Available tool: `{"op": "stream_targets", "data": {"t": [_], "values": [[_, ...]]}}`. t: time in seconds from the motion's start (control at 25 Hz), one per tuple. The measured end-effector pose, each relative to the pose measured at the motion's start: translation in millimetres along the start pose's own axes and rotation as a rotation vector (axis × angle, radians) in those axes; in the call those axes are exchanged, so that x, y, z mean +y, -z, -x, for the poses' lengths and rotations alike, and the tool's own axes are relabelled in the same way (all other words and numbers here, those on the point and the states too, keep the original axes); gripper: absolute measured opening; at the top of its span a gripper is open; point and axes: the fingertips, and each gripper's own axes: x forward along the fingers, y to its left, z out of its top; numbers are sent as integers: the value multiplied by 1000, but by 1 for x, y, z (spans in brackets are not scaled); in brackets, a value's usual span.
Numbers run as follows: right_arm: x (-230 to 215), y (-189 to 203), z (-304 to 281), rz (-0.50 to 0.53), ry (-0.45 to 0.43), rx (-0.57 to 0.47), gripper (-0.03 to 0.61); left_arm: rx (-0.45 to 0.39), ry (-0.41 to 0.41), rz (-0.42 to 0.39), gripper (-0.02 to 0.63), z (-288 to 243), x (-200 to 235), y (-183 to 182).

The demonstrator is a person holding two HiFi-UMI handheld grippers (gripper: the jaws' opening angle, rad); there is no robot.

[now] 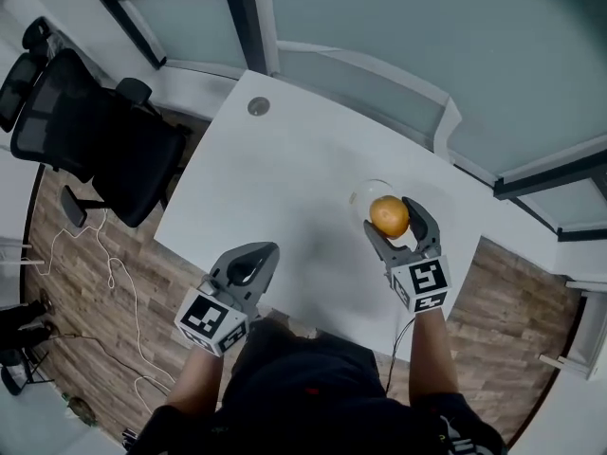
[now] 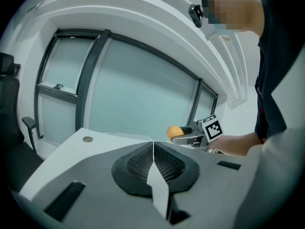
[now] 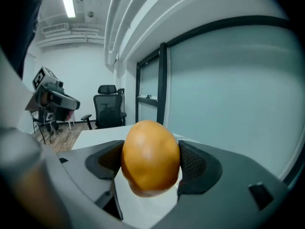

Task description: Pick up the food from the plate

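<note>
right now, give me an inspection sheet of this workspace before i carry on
Surface: white table, bare apart from the items below.
Job's things: round orange food held above a clear glass plate; whether it is clear of the plate cannot be told.
Clutter: round grommet near the table's far corner; nothing else seen.
Grippers: right gripper shut on the food; left gripper shut, empty, over the table's near edge.
Cables: white cables loose on the wood floor, left of the table.
Surroundings: black office chair at left; glass partition behind the table.
</note>
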Motion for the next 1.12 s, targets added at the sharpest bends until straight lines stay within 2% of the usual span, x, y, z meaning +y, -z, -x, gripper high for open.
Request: {"op": "stream_targets", "data": {"t": [0.2, 0.44, 0.6, 0.8, 1.12], "values": [[27, -50, 52, 10, 17, -119, 371, -63, 41, -81, 23, 17, -22, -36], [31, -114, 123, 13, 113, -276, 371, -151, 127, -158, 23, 19, -56, -79], [37, -144, 158, 19, 165, -336, 371, -182, 186, -206, 23, 21, -74, -99], [43, -159, 183, 25, 222, -364, 371, -196, 225, -231, 23, 27, -87, -111], [57, -161, 195, 31, 222, -364, 371, -217, 252, -254, 23, 40, -99, -114]]}}
